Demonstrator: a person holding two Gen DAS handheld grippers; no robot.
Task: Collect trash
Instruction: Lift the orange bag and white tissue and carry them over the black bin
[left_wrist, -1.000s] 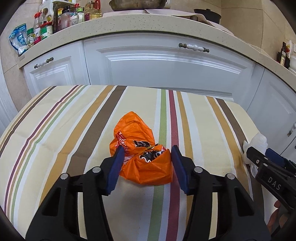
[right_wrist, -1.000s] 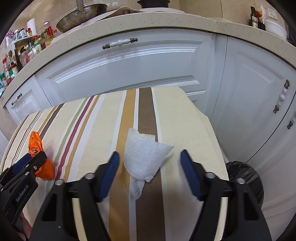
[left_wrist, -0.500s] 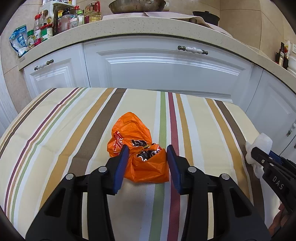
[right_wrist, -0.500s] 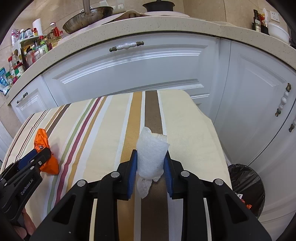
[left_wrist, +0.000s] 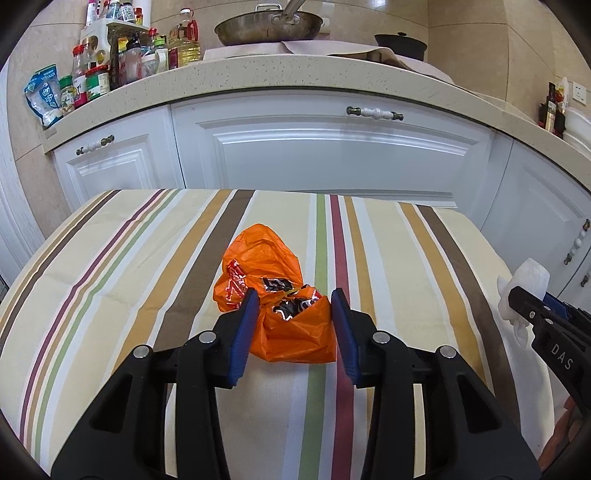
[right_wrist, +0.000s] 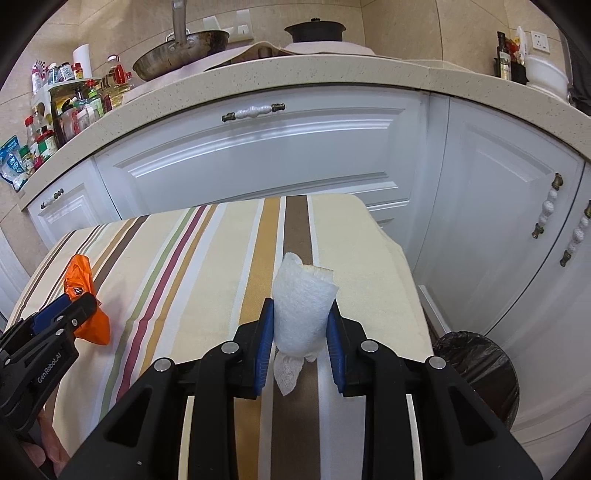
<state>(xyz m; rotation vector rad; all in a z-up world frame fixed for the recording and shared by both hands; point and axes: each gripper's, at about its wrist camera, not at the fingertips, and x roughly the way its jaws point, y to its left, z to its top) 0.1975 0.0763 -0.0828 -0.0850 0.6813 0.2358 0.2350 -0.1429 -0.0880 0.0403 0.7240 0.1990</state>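
Note:
A crumpled orange plastic wrapper (left_wrist: 280, 295) lies on the striped tablecloth (left_wrist: 110, 277). My left gripper (left_wrist: 293, 325) is shut on its near end, blue pads pressing both sides. The wrapper also shows in the right wrist view (right_wrist: 86, 306) at the left. My right gripper (right_wrist: 300, 325) is shut on a crumpled white paper towel (right_wrist: 301, 306) and holds it lifted above the cloth. The towel also shows at the right edge of the left wrist view (left_wrist: 528, 284).
White kitchen cabinets (left_wrist: 332, 155) stand close behind the table. A bin with a black bag (right_wrist: 476, 373) stands on the floor to the right of the table. The counter (left_wrist: 295, 77) holds bottles, a pan and a pot.
Both grippers closed: the left on the orange wrapper, the right on the paper towel. Both have risen, and the towel is off the cloth.

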